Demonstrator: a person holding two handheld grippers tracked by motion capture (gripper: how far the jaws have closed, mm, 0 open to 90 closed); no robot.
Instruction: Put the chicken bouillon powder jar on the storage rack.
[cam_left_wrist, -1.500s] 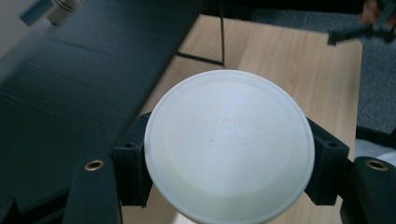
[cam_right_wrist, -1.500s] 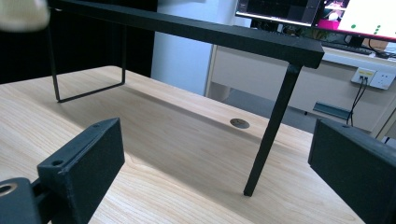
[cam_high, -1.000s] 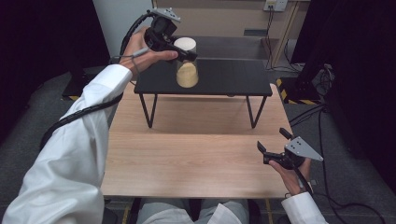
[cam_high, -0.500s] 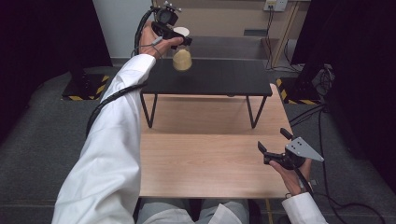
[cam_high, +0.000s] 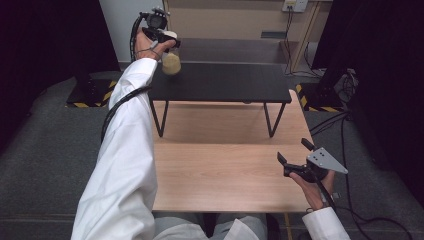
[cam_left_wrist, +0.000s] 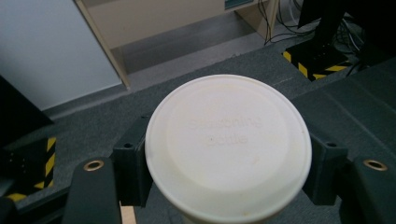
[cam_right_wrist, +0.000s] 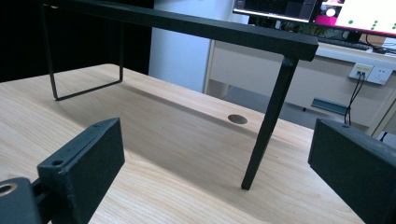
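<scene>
Bottle hangs upright beneath the left tool, clenched on its white cap above the shelf's far-left corner; right tool, released, rests well apart.

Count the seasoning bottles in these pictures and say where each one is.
1. The seasoning bottle is clamped in the left gripper, held at the far left corner of the black shelf; the left gripper view shows its white lid. None seems hidden.

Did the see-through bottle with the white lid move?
Yes. The see-through bottle with the white lid, held in the left claw, went left toward the black shelf's far-left corner.
</scene>
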